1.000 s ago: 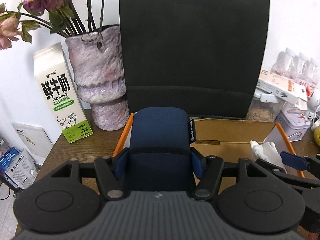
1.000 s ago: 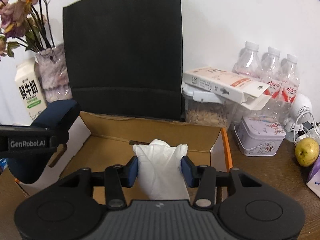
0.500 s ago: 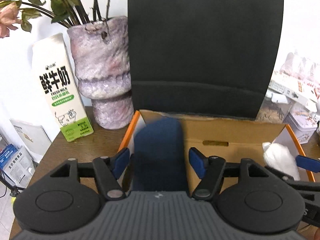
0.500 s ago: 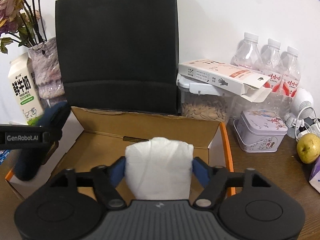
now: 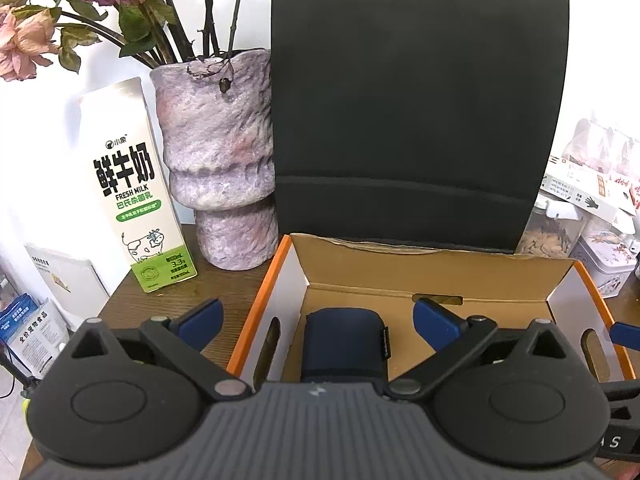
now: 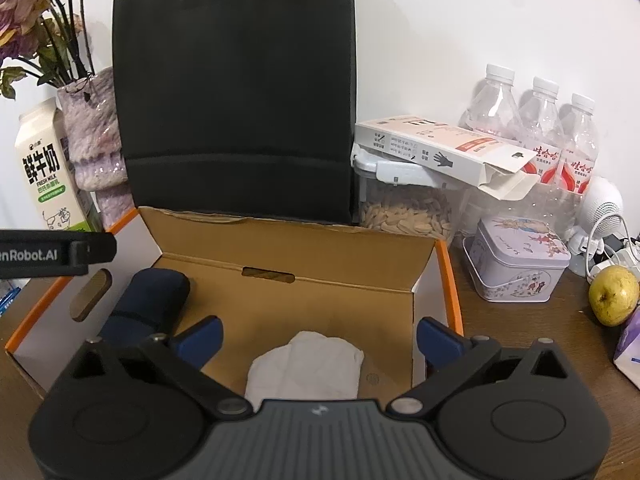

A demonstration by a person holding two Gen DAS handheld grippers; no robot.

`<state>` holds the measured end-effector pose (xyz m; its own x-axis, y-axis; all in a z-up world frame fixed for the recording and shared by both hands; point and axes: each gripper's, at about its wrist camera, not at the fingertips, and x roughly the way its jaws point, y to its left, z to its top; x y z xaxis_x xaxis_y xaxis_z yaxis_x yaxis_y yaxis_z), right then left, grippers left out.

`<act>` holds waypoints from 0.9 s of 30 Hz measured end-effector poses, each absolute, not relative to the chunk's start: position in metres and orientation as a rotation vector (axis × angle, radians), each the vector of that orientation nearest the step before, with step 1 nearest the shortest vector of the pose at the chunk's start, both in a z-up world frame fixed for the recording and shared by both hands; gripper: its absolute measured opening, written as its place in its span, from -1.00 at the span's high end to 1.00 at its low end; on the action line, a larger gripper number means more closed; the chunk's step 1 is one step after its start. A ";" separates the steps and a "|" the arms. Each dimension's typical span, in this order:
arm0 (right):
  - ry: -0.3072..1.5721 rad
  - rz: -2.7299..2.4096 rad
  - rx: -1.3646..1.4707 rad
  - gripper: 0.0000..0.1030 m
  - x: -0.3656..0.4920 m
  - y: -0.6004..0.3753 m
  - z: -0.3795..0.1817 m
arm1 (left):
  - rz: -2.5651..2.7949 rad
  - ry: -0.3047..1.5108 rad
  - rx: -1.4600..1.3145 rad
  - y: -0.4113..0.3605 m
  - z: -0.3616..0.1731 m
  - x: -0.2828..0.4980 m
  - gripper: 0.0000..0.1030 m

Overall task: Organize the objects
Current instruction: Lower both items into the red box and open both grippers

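An open cardboard box (image 5: 436,276) (image 6: 300,252) with orange edges stands on the wooden table. A navy blue pouch (image 5: 342,342) (image 6: 148,304) lies on the box floor at its left end. My left gripper (image 5: 316,318) hangs above it, jaws opening wide, and the pads do not touch the pouch. A white crumpled bag (image 6: 308,364) lies on the box floor near the right end. Above it my right gripper (image 6: 320,334) has its jaws opening wide, clear of the bag.
A black paper bag (image 5: 416,112) stands behind the box. To the left are a milk carton (image 5: 132,192) and a purple vase (image 5: 220,160) with dried flowers. To the right are a seed jar (image 6: 404,208), a glove box (image 6: 444,148), three water bottles (image 6: 540,120), a tin (image 6: 520,264) and a pear (image 6: 612,294).
Both grippers went from shut on their objects to wide open. The blue pouch and the white bag dropped out of the jaws and now lie on the box floor.
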<state>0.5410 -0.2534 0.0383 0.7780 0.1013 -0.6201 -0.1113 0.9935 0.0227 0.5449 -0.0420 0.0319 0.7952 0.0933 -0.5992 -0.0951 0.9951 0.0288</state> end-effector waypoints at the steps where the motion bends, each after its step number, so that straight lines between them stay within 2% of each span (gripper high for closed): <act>1: 0.668 0.114 -0.015 -1.00 0.540 -0.254 0.039 | 0.101 0.644 -0.004 -0.042 0.032 0.545 -1.00; 27: 0.581 0.133 -0.024 -1.00 0.466 -0.243 0.101 | 0.096 0.582 -0.032 -0.038 0.085 0.473 -1.00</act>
